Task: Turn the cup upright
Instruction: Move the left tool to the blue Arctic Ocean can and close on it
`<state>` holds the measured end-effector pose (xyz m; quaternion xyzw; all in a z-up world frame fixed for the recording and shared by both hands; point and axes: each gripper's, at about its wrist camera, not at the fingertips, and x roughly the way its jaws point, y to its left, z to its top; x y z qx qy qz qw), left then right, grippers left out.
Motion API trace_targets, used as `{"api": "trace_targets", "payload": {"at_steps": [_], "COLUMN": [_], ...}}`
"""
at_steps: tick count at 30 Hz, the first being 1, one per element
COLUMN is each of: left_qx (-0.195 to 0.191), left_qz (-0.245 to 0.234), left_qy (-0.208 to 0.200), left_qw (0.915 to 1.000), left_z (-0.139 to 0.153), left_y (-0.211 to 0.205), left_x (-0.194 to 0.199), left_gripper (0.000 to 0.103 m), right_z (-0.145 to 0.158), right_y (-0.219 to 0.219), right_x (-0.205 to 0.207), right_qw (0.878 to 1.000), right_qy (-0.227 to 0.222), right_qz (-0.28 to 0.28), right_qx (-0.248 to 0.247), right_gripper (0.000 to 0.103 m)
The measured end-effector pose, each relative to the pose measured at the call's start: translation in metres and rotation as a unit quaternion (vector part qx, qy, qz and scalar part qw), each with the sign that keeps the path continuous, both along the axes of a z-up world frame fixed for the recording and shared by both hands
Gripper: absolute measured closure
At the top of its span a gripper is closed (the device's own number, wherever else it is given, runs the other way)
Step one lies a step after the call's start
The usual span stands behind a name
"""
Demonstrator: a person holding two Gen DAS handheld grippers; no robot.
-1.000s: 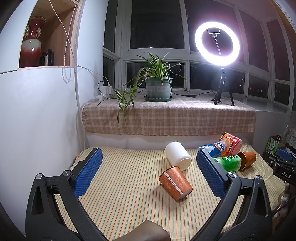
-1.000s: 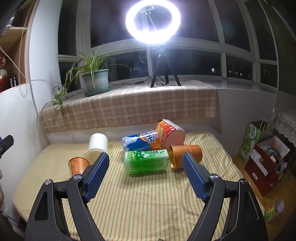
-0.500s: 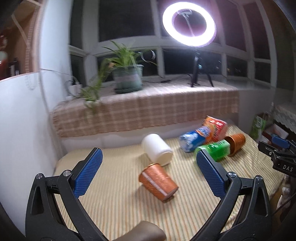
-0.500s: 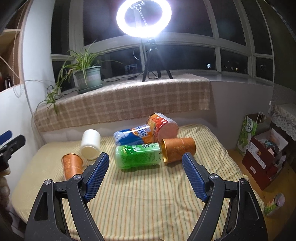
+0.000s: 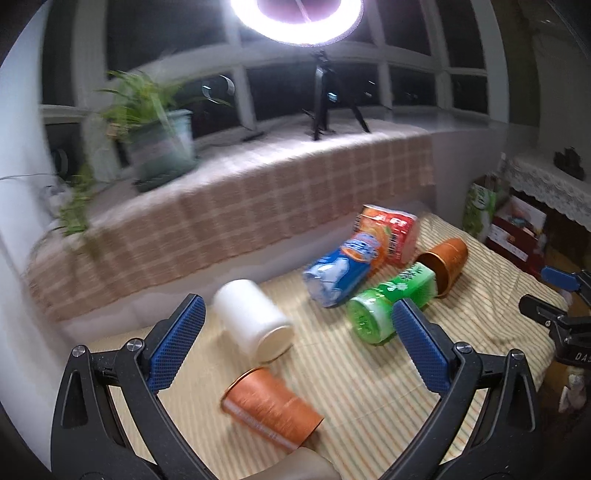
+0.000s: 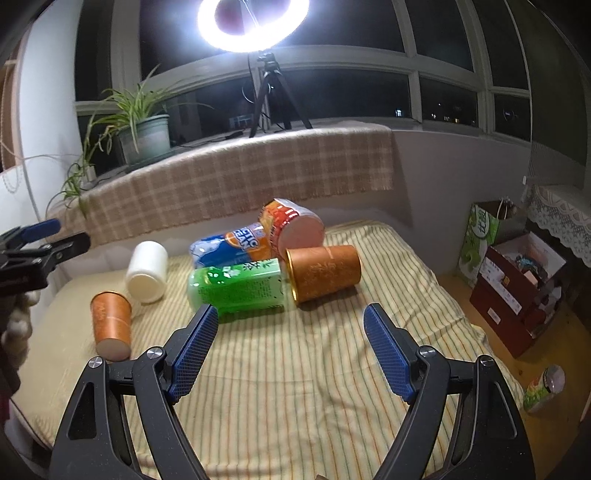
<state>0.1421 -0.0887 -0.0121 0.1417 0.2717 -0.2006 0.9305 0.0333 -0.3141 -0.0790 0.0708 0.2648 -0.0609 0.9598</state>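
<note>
Several cups lie on their sides on a striped mat. A small orange cup lies nearest my left gripper, which is open and empty above it. A white cup lies just behind it. A larger orange cup lies ahead of my right gripper, which is open and empty. Green, blue and red-orange cups lie bunched beside it.
A checked cloth covers the window ledge behind the mat, with a potted plant and a ring light on a tripod. Boxes and a bag stand on the floor at the right. A white wall is at the left.
The left gripper has swung right and come closer to the mat, so the cups look larger and lower in its view. The right gripper has moved forward toward the cups. Both stay open.
</note>
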Motion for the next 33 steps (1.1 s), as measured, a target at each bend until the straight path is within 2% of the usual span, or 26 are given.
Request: {"api": "trace_targets", "payload": {"at_steps": [7, 12, 13, 15, 20, 27, 31, 33], "left_qx": [0.055, 0.085, 0.092, 0.106, 0.153, 0.191, 0.195, 0.19], "left_qz": [-0.07, -0.097, -0.102, -0.107, -0.114, -0.127, -0.13, -0.131], "left_qy": [0.056, 0.088, 0.094, 0.107, 0.111, 0.133, 0.15, 0.158], "left_qw": [0.9945, 0.9877, 0.9861, 0.9828, 0.9753, 0.9643, 0.9604, 0.9599], "left_z": [-0.019, -0.035, -0.038, -0.046, -0.07, -0.097, -0.106, -0.107], "left_y": [-0.046, -0.077, -0.082, -0.095, -0.122, -0.147, -0.15, -0.151], "left_x": [0.054, 0.095, 0.103, 0.12, 0.148, 0.174, 0.181, 0.186], "left_gripper": [0.007, 0.009, 0.013, 0.018, 0.018, 0.018, 0.019, 0.024], "right_z": [-0.012, -0.027, -0.03, -0.034, -0.044, -0.054, -0.057, -0.059], "right_y": [-0.011, -0.022, -0.024, -0.029, -0.041, -0.051, -0.056, -0.058], "right_x": [0.006, 0.01, 0.011, 0.013, 0.018, 0.021, 0.023, 0.023], "right_qw": [1.0, 0.999, 0.999, 0.999, 0.998, 0.996, 0.996, 0.996], "right_qy": [0.01, 0.026, 0.029, 0.033, 0.043, 0.054, 0.058, 0.059], "right_qz": [-0.008, -0.016, -0.018, -0.022, -0.031, -0.038, -0.041, -0.043], "right_qx": [0.016, 0.029, 0.031, 0.034, 0.043, 0.052, 0.057, 0.058], "right_gripper": [0.022, 0.022, 0.022, 0.022, 0.022, 0.022, 0.022, 0.022]}}
